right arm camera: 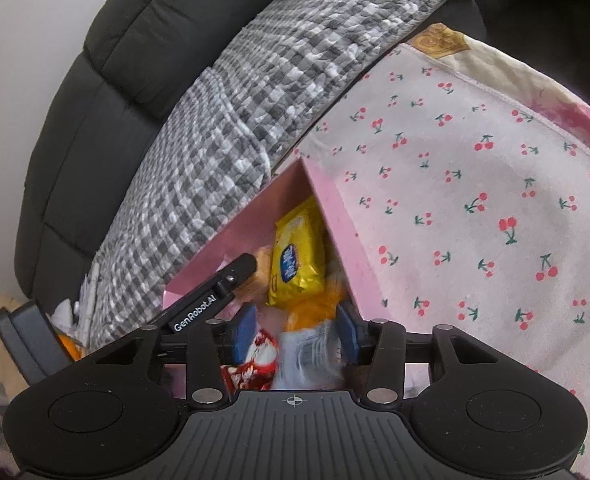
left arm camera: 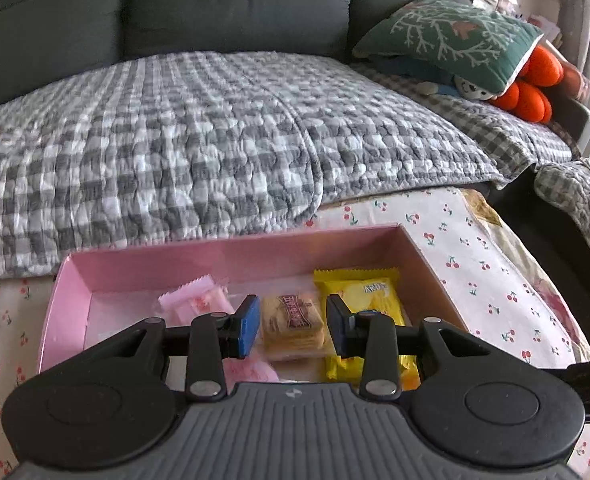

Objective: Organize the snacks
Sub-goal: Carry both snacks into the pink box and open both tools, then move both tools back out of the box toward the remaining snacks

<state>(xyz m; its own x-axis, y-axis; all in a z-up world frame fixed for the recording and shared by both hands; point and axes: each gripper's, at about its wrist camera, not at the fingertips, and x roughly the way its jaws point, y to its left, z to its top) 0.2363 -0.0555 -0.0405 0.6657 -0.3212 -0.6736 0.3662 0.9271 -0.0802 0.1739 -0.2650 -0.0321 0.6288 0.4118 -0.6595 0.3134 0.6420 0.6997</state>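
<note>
A pink box point(left arm camera: 223, 254) sits on a cherry-print cloth point(left arm camera: 475, 248). Inside lie a yellow snack pack point(left arm camera: 365, 294), a clear pack of biscuits point(left arm camera: 293, 326) and pink wrapped sweets point(left arm camera: 197, 300). My left gripper point(left arm camera: 293, 328) is open over the box, fingers either side of the biscuit pack, not gripping it. In the right wrist view the box point(right arm camera: 335, 216) holds the yellow pack point(right arm camera: 297, 258). My right gripper point(right arm camera: 295, 330) is open; a blurred white-blue and orange packet point(right arm camera: 311, 344) lies between its fingers, beside a red-white wrapper point(right arm camera: 257, 354). The left gripper's finger point(right arm camera: 215, 294) shows there.
A grey checked quilt point(left arm camera: 175, 152) covers the sofa behind the box. A green cushion point(left arm camera: 455, 36) and an orange plush toy point(left arm camera: 531, 88) lie at the far right. The cherry-print cloth point(right arm camera: 475, 200) spreads to the right of the box.
</note>
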